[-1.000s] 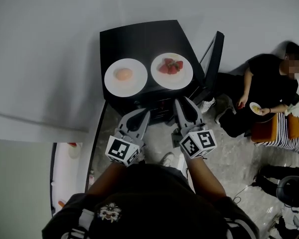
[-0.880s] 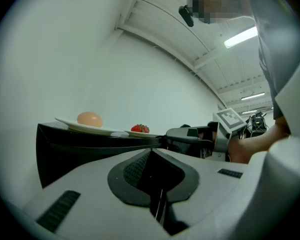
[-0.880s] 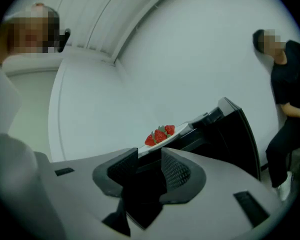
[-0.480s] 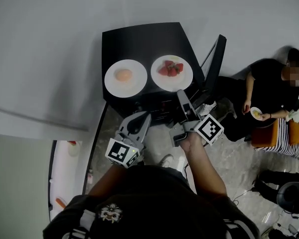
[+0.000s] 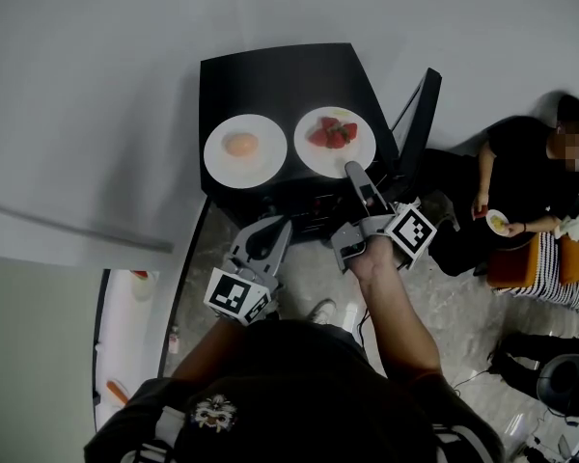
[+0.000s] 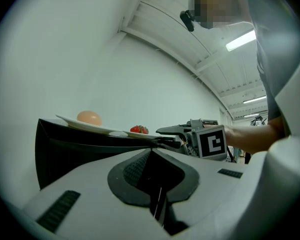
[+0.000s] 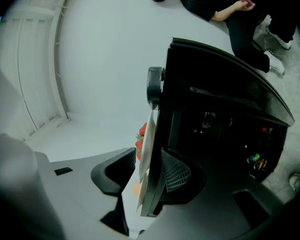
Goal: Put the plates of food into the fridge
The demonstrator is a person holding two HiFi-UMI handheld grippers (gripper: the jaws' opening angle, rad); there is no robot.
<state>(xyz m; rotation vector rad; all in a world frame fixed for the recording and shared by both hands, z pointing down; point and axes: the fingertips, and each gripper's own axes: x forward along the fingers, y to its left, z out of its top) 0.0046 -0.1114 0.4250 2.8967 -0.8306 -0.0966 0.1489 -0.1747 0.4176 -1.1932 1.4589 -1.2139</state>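
Note:
Two white plates sit on top of a black mini fridge: the left plate holds a round orange food, the right plate holds strawberries. My right gripper is rolled on its side at the strawberry plate's near rim. Its jaws have just been opening and stand open, with the plate rim and the fridge's top edge between them, the pads not pressing. My left gripper hangs shut and empty in front of the fridge, below the left plate.
The fridge door stands open to the right. Inside the dark fridge a few bottles show. A person sits on the floor at the right with a small bowl. A white wall rises behind the fridge.
My right gripper has rolled onto its side, moved forward to the strawberry plate's rim and opened its jaws. The left gripper has stayed put.

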